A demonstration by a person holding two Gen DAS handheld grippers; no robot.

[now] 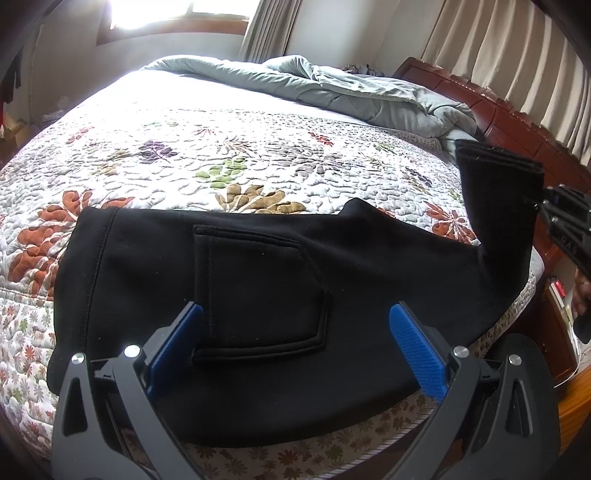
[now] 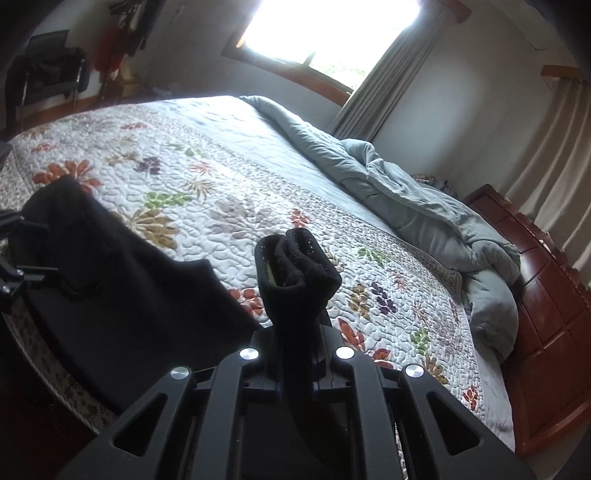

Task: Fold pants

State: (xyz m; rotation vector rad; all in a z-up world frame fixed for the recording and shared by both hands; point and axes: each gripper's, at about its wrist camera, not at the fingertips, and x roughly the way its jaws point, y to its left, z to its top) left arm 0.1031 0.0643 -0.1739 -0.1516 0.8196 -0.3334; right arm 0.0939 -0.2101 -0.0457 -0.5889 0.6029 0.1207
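Black pants [image 1: 258,280] lie folded lengthwise across the near edge of the bed, back pocket [image 1: 258,291] facing up, waistband at the left. My left gripper [image 1: 295,321] is open, its blue pads [image 1: 415,350] just above the pants on either side of the pocket, holding nothing. My right gripper [image 2: 297,332] is shut on the leg cuffs [image 2: 297,266], which stand up out of the jaws. In the left wrist view the cuff end [image 1: 498,177] is lifted off the bed at the right, held by the right gripper [image 1: 546,206].
The bed has a white floral quilt [image 1: 221,155]. A crumpled grey-blue duvet [image 1: 351,92] lies along the far side. A red-brown wooden headboard [image 2: 546,280] stands at the right, with curtains [image 1: 517,55] and a bright window [image 2: 332,29] behind.
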